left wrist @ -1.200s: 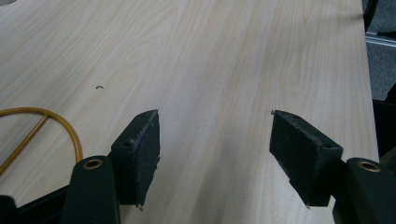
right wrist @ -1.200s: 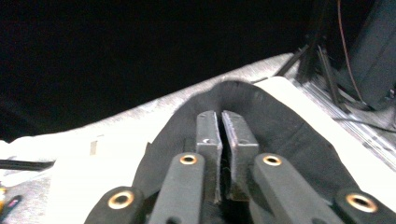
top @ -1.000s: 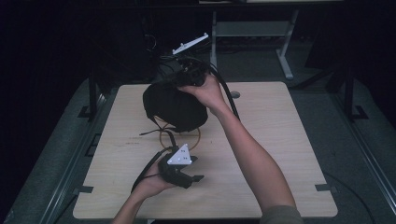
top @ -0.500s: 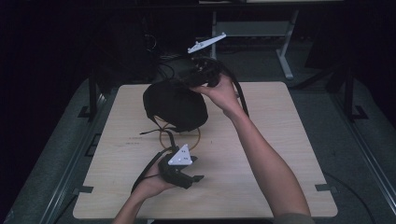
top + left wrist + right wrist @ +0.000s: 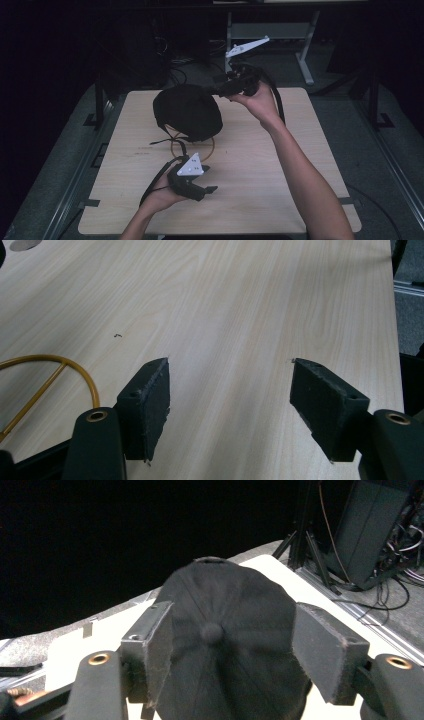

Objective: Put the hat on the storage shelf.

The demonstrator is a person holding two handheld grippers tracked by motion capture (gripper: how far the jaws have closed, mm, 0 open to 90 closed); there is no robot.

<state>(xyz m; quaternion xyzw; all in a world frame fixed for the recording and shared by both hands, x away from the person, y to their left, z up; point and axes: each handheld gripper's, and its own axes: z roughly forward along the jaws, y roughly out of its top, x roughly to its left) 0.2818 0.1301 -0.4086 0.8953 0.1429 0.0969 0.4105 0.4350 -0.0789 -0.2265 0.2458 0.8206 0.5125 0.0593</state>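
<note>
A black cap [image 5: 187, 112] lies crown-up on the wooden table [image 5: 280, 170], at its far middle, partly over a thin golden wire ring [image 5: 174, 146]. My right gripper [image 5: 221, 86] hangs above the table just right of the cap and points at it. Its jaws have just been opening and stand open, with the cap [image 5: 225, 645] beyond them and untouched. My left gripper [image 5: 209, 179] rests low near the front edge, open, with bare wood between its pads [image 5: 150, 405]. The ring [image 5: 55, 360] curves past that gripper's left jaw.
A thin black strap [image 5: 161, 141] trails from the cap toward the left. Behind the table stand a white desk frame [image 5: 305, 60] and dark equipment with loose cables [image 5: 390, 555]. Grey floor and rails border the table on both sides.
My right gripper has drawn back to the right, off the cap, and its jaws have spread wider. The cap stays on the table. My left gripper has not moved.
</note>
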